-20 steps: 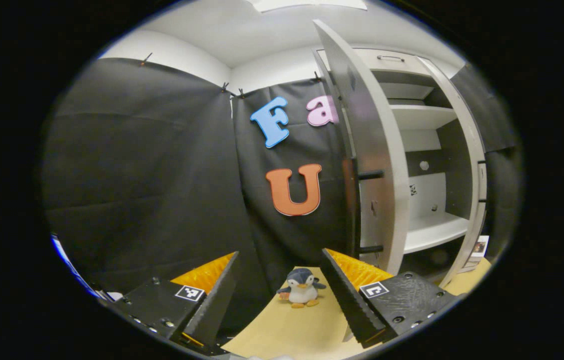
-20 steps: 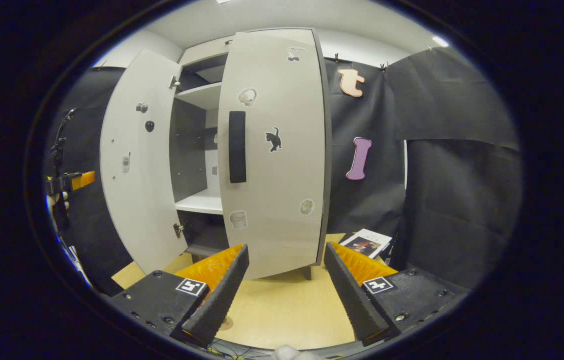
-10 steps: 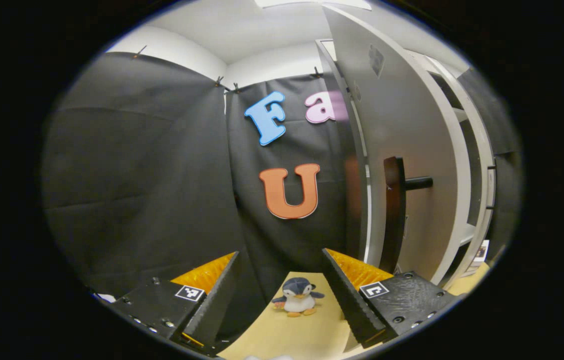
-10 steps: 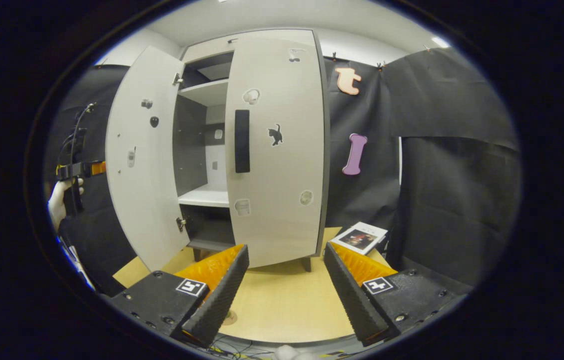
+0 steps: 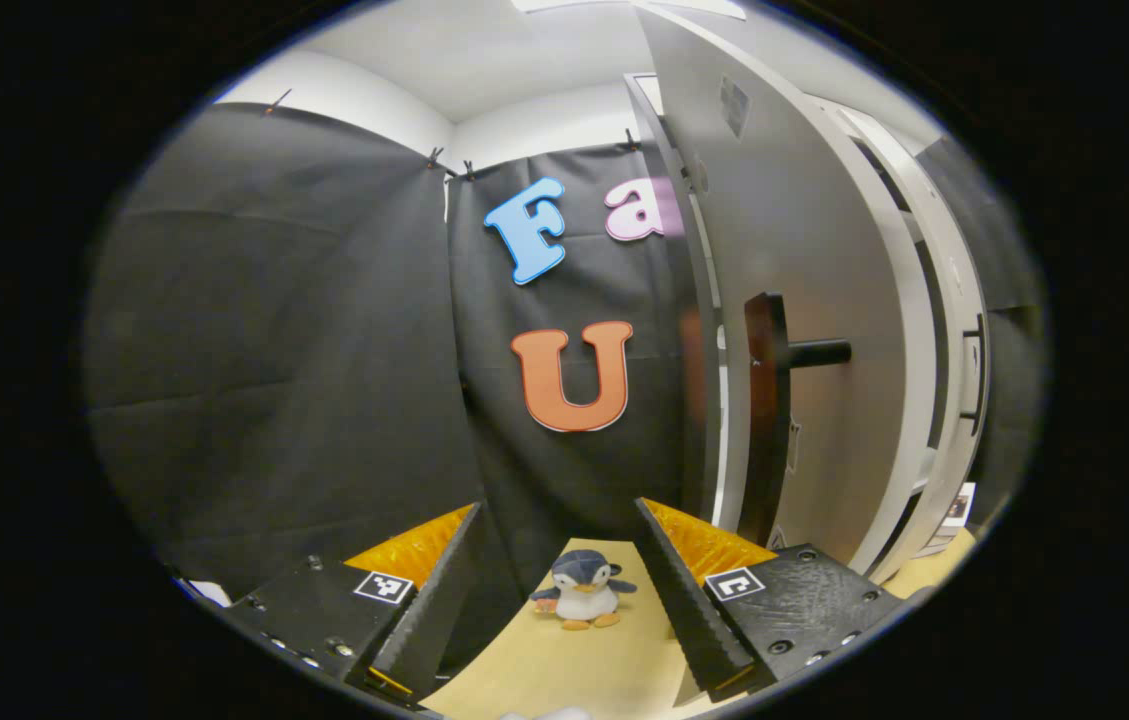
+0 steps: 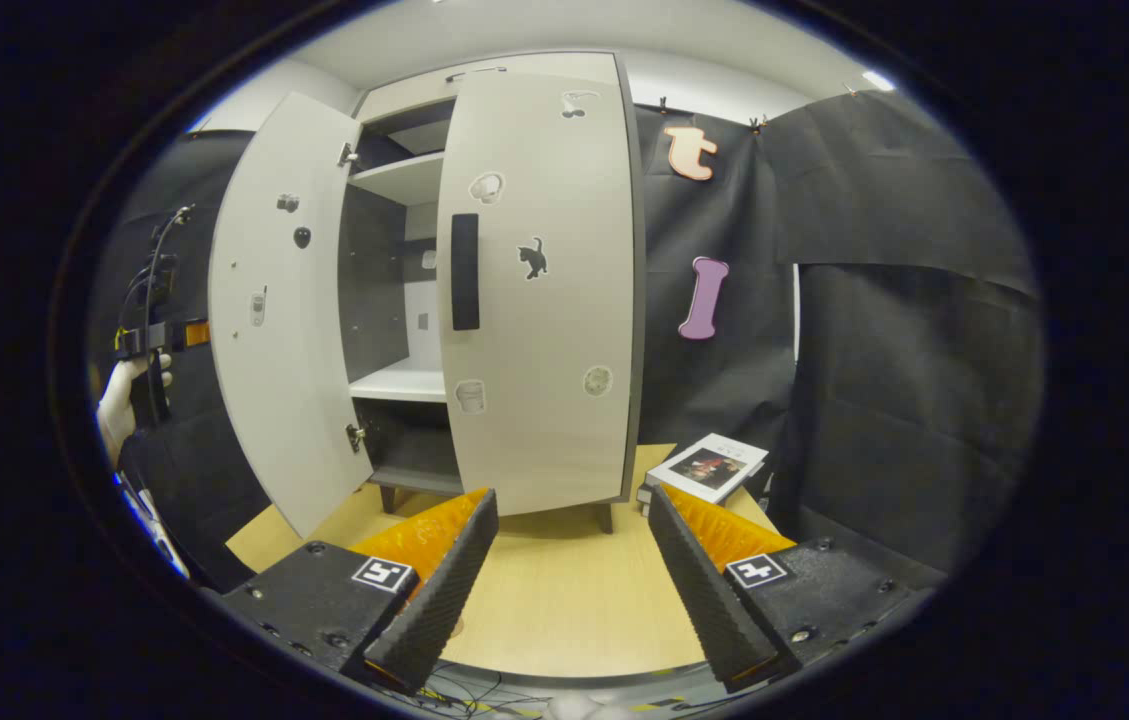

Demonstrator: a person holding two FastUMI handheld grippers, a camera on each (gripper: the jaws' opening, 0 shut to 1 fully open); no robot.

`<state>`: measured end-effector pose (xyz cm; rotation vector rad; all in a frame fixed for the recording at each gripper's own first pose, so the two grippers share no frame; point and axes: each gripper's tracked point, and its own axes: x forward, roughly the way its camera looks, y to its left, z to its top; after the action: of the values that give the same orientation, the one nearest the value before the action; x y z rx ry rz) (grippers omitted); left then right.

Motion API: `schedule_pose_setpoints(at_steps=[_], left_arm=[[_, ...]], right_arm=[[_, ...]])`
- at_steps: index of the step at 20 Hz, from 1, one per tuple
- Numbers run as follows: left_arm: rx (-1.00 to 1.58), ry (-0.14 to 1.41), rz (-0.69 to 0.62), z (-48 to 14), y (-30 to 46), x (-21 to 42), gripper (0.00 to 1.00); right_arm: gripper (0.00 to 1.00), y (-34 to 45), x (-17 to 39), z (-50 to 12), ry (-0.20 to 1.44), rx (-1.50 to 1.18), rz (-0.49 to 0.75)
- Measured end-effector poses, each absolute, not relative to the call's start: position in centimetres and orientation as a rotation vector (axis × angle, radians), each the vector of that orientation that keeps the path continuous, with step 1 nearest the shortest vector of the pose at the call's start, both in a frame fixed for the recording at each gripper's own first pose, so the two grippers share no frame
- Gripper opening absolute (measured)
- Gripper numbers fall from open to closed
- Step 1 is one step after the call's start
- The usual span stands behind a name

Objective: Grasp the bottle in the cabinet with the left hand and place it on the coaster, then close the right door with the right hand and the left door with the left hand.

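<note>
In the right gripper view the pale cabinet stands on the wooden table. Its right door, with a dark handle, lies flat against the front. The left door stands wide open, inner face showing. A gloved hand holds my left gripper behind that door. In the left gripper view the left door's outer face and its dark handle rise just right of my open left gripper. My right gripper is open and holds nothing, back from the cabinet.
A small penguin plush sits on the table between the left gripper's fingers, farther off. A book lies on the table right of the cabinet. Black cloth walls close in on the left, behind and on the right.
The left gripper's view swung from the door's edge and the shelves to the left door's outer face and handle. The right gripper drew back a little from the shut right door.
</note>
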<state>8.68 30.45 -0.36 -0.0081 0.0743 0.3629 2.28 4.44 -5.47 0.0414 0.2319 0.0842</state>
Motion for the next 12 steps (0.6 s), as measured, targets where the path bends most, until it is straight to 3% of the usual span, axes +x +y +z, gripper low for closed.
schedule_pose_setpoints(at_steps=[3, 5, 6, 8, 12], left_arm=[[0.005, 0.088, 0.368, -0.4, 29.2, 8.5, 0.95], [0.016, 0.089, 0.36, -0.2, 27.6, 8.5, 0.87], [0.02, 0.086, 0.355, -0.1, 26.7, 8.7, 0.9], [0.013, 0.085, 0.34, 0.2, 25.2, 9.1, 0.87], [-0.03, 0.086, 0.305, -0.1, 22.0, 9.8, 0.88]], right_arm=[[0.99, 3.2, 2.4, -5.6, 0.238, 0.04, 0.101], [0.99, 2.1, 2.5, -5.4, 0.234, 0.046, 0.102], [0.99, 1.7, 2.4, -5.3, 0.232, 0.054, 0.103], [0.99, 0.7, 2.5, -5.1, 0.229, 0.058, 0.106], [1.0, -1.4, 3.0, -4.8, 0.229, 0.057, 0.098]])
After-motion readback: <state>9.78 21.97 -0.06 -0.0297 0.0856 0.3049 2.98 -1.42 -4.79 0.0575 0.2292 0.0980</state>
